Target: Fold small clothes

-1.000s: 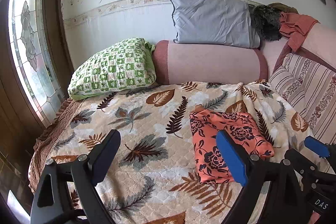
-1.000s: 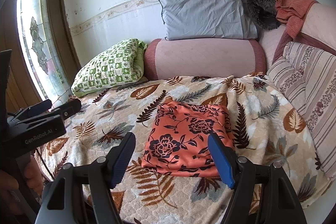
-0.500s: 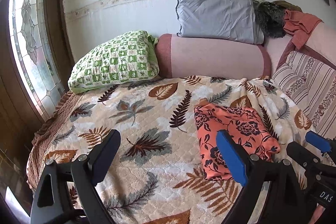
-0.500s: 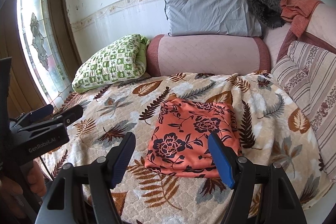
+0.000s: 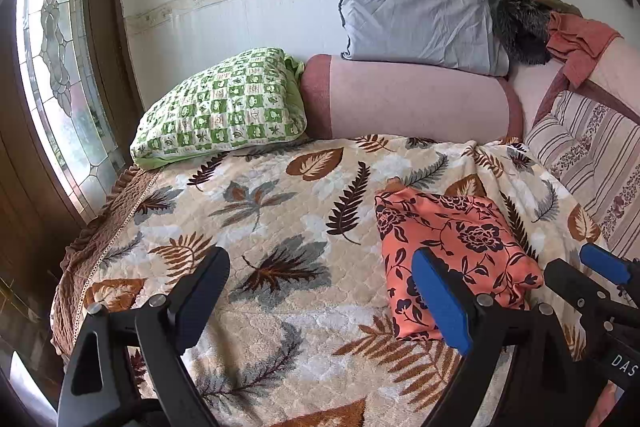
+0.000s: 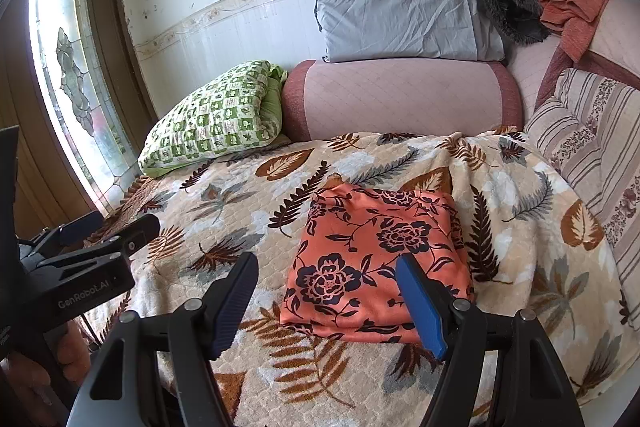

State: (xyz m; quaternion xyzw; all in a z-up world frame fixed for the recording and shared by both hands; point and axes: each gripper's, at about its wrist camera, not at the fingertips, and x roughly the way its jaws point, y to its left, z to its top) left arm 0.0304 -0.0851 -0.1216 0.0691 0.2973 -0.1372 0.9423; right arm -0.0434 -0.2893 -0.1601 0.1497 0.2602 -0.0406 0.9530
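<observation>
An orange garment with dark flowers (image 6: 380, 251) lies folded into a flat rectangle on the leaf-patterned bedspread (image 6: 240, 211). It also shows in the left wrist view (image 5: 452, 247), at the right. My right gripper (image 6: 328, 297) is open and empty, held back from the garment's near edge. My left gripper (image 5: 320, 291) is open and empty, to the left of the garment above the bedspread (image 5: 260, 227). The left gripper also shows at the left of the right wrist view (image 6: 100, 239), and the right gripper at the right edge of the left wrist view (image 5: 592, 275).
A green checked pillow (image 6: 216, 115), a pink bolster (image 6: 400, 99) and a grey pillow (image 6: 400, 15) line the wall. A striped cushion (image 6: 592, 131) and draped clothes (image 6: 560, 11) are at the right. A glass door (image 6: 68, 75) stands left of the bed.
Both grippers have drawn back and risen slightly from the bed, staying open. The folded garment has not moved.
</observation>
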